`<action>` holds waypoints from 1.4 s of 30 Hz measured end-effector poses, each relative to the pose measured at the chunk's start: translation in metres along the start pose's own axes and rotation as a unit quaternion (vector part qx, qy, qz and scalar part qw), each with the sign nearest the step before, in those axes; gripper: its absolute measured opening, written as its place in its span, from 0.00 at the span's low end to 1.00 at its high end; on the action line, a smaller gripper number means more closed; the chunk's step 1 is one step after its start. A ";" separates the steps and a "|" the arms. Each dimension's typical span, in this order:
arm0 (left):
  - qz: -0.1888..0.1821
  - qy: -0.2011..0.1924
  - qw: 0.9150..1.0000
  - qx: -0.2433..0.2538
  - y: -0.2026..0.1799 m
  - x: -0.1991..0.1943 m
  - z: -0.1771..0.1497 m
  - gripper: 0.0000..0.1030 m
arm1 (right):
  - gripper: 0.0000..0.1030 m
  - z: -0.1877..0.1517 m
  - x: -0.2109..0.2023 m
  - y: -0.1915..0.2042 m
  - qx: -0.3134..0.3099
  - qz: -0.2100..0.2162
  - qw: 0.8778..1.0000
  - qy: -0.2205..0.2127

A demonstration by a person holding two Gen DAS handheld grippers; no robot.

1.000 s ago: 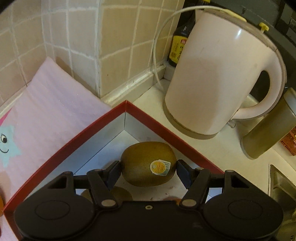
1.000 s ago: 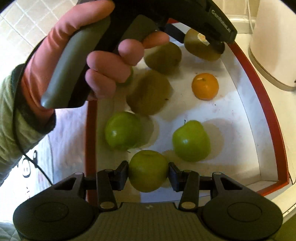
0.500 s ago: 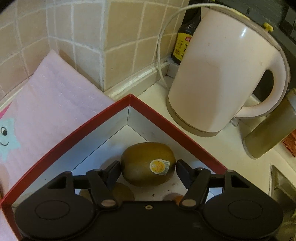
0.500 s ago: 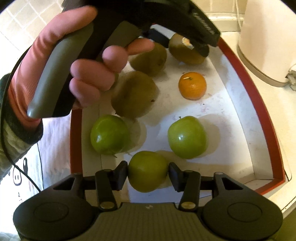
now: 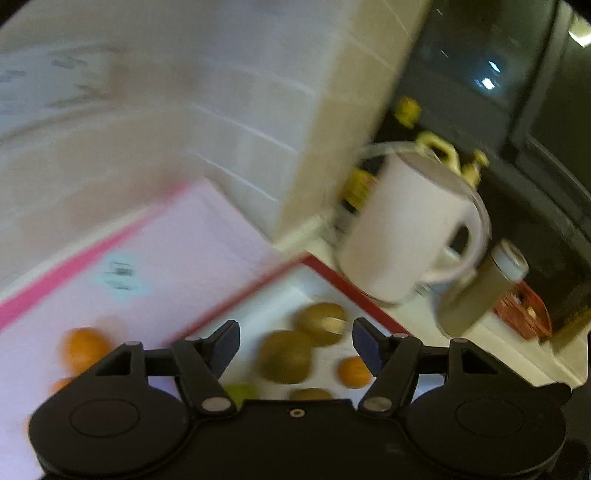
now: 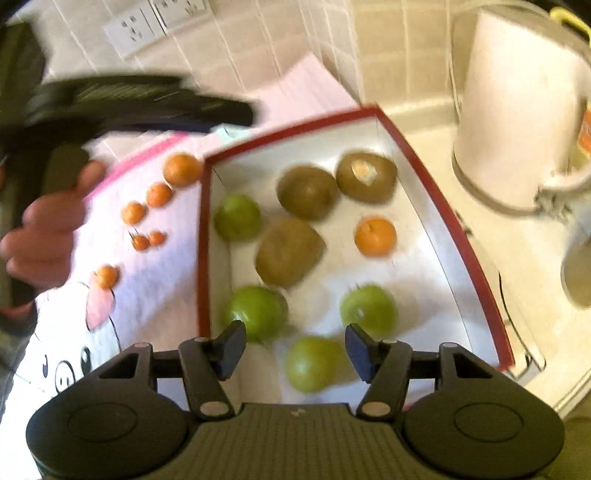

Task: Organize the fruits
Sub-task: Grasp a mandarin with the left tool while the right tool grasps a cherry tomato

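Note:
A red-rimmed white box [image 6: 436,206] holds three brown kiwis, several green apples and one orange [image 6: 375,236]. The stickered kiwi [image 6: 366,177] lies in the far corner; it also shows in the left wrist view [image 5: 320,323]. A green apple [image 6: 314,363] lies near the front, just beyond my open, empty right gripper [image 6: 295,349]. My left gripper [image 5: 295,347] is open and empty, raised above the box. Several small oranges [image 6: 159,194] lie on the pink mat [image 6: 155,295] left of the box.
A white kettle [image 6: 517,110] stands right of the box on the counter, with a dark bottle [image 5: 358,188] and a cylindrical flask [image 5: 476,295] near it. The tiled wall with sockets [image 6: 155,22] runs behind. The counter's edge is at the right.
Both grippers opened and pulled back up. The left let go of the stickered kiwi in the far corner; the right let go of the green apple at the box's front.

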State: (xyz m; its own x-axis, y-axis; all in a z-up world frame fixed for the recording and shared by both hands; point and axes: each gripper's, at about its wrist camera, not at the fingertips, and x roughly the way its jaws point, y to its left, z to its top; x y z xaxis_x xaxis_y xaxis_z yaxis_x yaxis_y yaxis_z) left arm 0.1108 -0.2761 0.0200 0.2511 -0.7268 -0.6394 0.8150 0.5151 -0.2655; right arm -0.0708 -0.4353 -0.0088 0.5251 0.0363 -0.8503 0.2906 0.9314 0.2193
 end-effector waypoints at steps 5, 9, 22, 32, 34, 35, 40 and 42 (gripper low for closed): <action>0.080 -0.038 0.996 -0.017 0.051 -0.071 -0.011 0.78 | 0.60 0.018 0.002 0.031 -0.017 0.014 0.999 -0.023; 0.120 -0.052 0.990 -0.053 0.089 -0.118 -0.031 0.78 | 0.60 0.034 0.012 0.065 -0.032 0.037 0.998 -0.027; 0.136 -0.030 0.986 -0.088 0.146 -0.169 -0.115 0.78 | 0.58 0.068 0.071 0.164 -0.054 0.054 0.997 -0.013; 0.131 0.034 0.989 -0.062 0.139 -0.109 -0.160 0.77 | 0.45 0.075 0.149 0.166 0.034 0.043 0.998 0.033; 0.123 0.044 0.990 -0.058 0.139 -0.096 -0.161 0.77 | 0.44 0.075 0.159 0.165 0.044 0.037 0.998 0.040; 0.121 0.049 0.990 -0.057 0.140 -0.091 -0.161 0.76 | 0.44 0.074 0.161 0.164 0.046 0.035 0.997 0.042; 0.104 0.058 0.991 -0.062 0.148 -0.077 -0.161 0.69 | 0.42 0.076 0.174 0.166 0.042 0.021 0.998 0.044; 0.101 0.061 0.991 -0.064 0.149 -0.073 -0.161 0.68 | 0.37 0.077 0.180 0.168 0.034 0.007 0.998 0.052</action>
State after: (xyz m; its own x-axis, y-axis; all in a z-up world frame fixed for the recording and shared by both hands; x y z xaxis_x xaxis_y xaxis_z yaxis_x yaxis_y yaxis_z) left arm 0.1297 -0.0729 -0.0894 0.3312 -0.5462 -0.7694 0.6794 0.7039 -0.2073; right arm 0.1338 -0.3001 -0.0884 0.4450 0.0900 -0.8910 0.3396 0.9037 0.2609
